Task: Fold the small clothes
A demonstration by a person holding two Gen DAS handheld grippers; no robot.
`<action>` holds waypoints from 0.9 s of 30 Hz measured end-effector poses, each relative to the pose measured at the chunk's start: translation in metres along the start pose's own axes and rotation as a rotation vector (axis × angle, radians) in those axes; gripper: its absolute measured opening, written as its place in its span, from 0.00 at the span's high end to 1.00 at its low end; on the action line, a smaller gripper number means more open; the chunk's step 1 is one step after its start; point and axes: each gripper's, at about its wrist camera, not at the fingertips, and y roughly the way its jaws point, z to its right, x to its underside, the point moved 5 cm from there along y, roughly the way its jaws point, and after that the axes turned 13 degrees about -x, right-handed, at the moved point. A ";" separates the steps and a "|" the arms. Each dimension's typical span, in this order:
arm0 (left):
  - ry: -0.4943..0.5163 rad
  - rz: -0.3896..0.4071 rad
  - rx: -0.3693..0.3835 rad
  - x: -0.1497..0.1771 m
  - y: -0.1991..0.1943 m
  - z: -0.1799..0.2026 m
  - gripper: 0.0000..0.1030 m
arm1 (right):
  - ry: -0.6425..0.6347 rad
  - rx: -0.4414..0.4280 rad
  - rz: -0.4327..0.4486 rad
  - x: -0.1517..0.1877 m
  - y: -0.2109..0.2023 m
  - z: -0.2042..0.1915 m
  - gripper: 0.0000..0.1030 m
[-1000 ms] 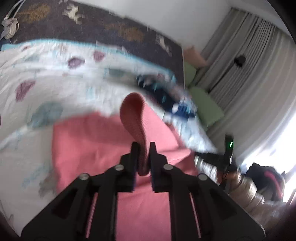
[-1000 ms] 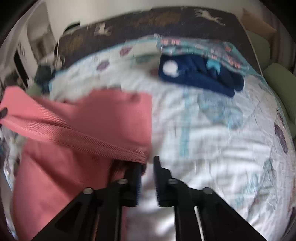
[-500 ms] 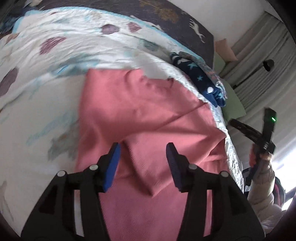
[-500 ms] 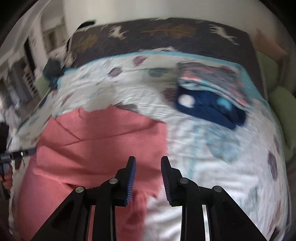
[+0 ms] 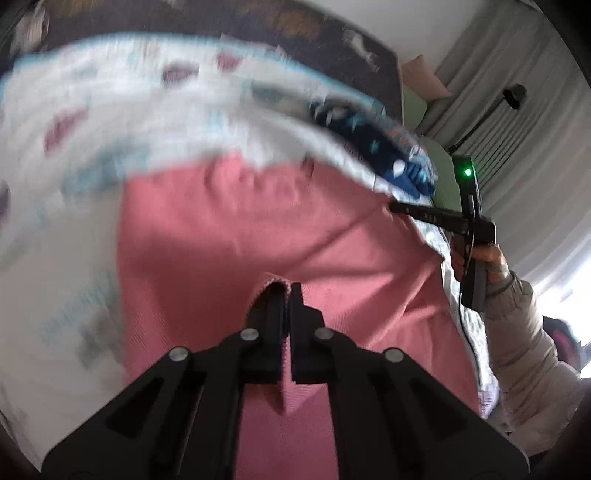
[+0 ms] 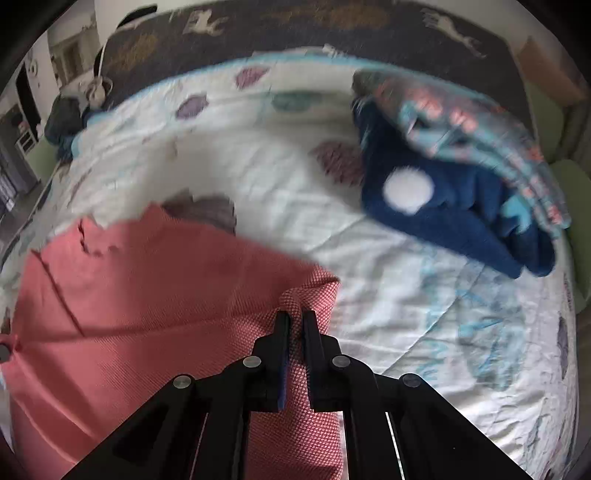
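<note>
A pink knitted garment (image 5: 229, 229) lies spread on the white patterned bedspread (image 5: 92, 122). My left gripper (image 5: 286, 290) is shut on a pinched fold at its near edge. In the right wrist view the same pink garment (image 6: 155, 280) fills the lower left, and my right gripper (image 6: 295, 317) is shut on its right-hand corner, the cloth bunched between the pads. The right gripper (image 5: 397, 208) also shows from the side in the left wrist view, at the garment's far right edge, held by a hand in a pale sleeve (image 5: 517, 332).
A dark blue fleece garment (image 6: 443, 210) with a white pompom lies under a folded patterned cloth (image 6: 472, 122) at the bed's far right. A dark blanket with animal figures (image 6: 332, 22) lines the head of the bed. Grey curtains (image 5: 517, 110) and a lamp stand to the right.
Both grippers let go of the raised pink cloth, which dropped flat, stood open half a second ago, then closed again on the garment's near edge and right corner.
</note>
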 end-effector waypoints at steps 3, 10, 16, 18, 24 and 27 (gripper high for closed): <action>0.013 0.087 -0.006 -0.028 -0.017 -0.002 0.97 | 0.072 -0.015 0.106 -0.011 -0.018 0.013 0.96; -0.036 -0.136 -0.022 0.017 0.034 -0.036 0.97 | 0.182 -0.056 0.058 0.006 -0.008 0.042 0.94; -0.095 -0.154 0.021 0.037 0.027 -0.037 0.55 | 0.036 -0.108 0.053 0.004 -0.033 0.007 0.70; -0.094 -0.114 -0.001 0.024 0.025 -0.035 0.45 | 0.014 -0.086 0.035 -0.001 -0.030 0.004 0.66; -0.091 -0.120 0.031 0.000 0.046 -0.027 0.95 | -0.015 -0.040 -0.021 0.002 -0.010 -0.003 0.95; -0.071 0.007 0.021 -0.016 0.027 -0.015 0.97 | 0.018 -0.025 -0.010 0.003 -0.004 0.001 0.97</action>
